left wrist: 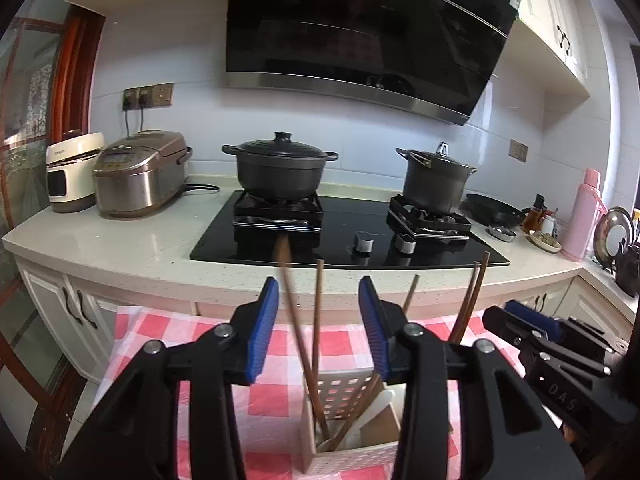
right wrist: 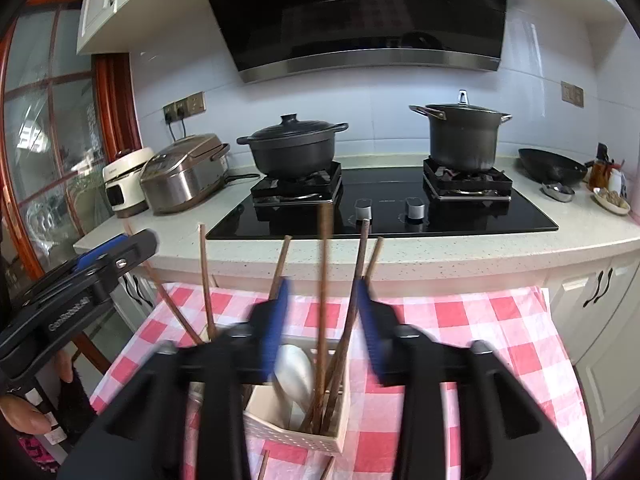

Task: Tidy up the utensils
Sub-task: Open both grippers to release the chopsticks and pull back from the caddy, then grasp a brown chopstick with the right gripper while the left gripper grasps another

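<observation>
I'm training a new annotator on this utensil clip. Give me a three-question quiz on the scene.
1. True or false: the right gripper is shut on a chopstick.
2. What pattern is the tablecloth under the white utensil holder?
3. Besides the wooden chopsticks, the holder contains: A) a fork B) a white spoon C) a knife

Key: 1 false; 2 red-and-white check; 3 B

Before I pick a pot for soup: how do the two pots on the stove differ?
The left pot is low and wide; the right pot is tall and narrower. The left pot's lid has a round black knob; the right pot's has a metal loop handle. Both are dark, lidded, two-handled, each on its own burner.
</observation>
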`<action>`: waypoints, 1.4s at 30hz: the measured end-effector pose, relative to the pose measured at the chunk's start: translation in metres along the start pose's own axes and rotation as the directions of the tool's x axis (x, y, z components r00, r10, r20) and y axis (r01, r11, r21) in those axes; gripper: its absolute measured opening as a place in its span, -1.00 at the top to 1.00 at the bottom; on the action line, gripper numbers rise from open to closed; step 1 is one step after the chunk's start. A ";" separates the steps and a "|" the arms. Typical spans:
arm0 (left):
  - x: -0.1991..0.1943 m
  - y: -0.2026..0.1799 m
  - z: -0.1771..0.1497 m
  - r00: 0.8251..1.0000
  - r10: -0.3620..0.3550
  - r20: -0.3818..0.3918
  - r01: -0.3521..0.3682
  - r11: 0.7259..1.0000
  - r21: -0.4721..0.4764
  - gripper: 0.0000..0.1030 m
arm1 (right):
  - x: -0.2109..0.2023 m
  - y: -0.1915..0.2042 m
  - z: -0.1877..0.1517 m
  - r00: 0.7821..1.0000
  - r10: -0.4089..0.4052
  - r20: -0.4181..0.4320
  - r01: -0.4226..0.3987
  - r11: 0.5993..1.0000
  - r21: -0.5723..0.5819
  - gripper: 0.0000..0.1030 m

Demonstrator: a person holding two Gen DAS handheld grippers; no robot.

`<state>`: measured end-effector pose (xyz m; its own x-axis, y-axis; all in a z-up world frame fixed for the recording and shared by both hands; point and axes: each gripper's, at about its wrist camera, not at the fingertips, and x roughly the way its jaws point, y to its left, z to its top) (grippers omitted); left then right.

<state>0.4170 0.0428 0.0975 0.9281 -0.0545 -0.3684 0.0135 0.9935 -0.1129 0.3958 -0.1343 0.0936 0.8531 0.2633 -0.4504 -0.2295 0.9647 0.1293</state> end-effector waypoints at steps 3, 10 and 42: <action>-0.010 0.009 -0.003 1.000 0.019 0.013 -0.019 1.000 -0.015 0.00 | -0.008 -0.006 -0.002 1.000 -0.010 0.007 0.010 1.000 0.004 0.24; -0.046 0.022 -0.020 0.998 0.053 0.045 -0.052 0.998 -0.021 -0.42 | -0.036 -0.019 -0.021 0.999 -0.029 0.019 0.028 0.999 0.015 0.21; -0.088 0.043 -0.194 0.974 0.158 -0.161 -0.158 0.987 0.018 -0.90 | 0.002 0.014 -0.197 0.946 -0.057 -0.320 0.062 0.998 0.004 0.14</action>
<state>0.2640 0.0708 -0.0543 0.8461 0.0883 -0.5256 -0.1261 0.9913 -0.0365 0.3019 -0.1190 -0.0793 0.6701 0.1961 -0.7159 -0.1747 0.9790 0.1046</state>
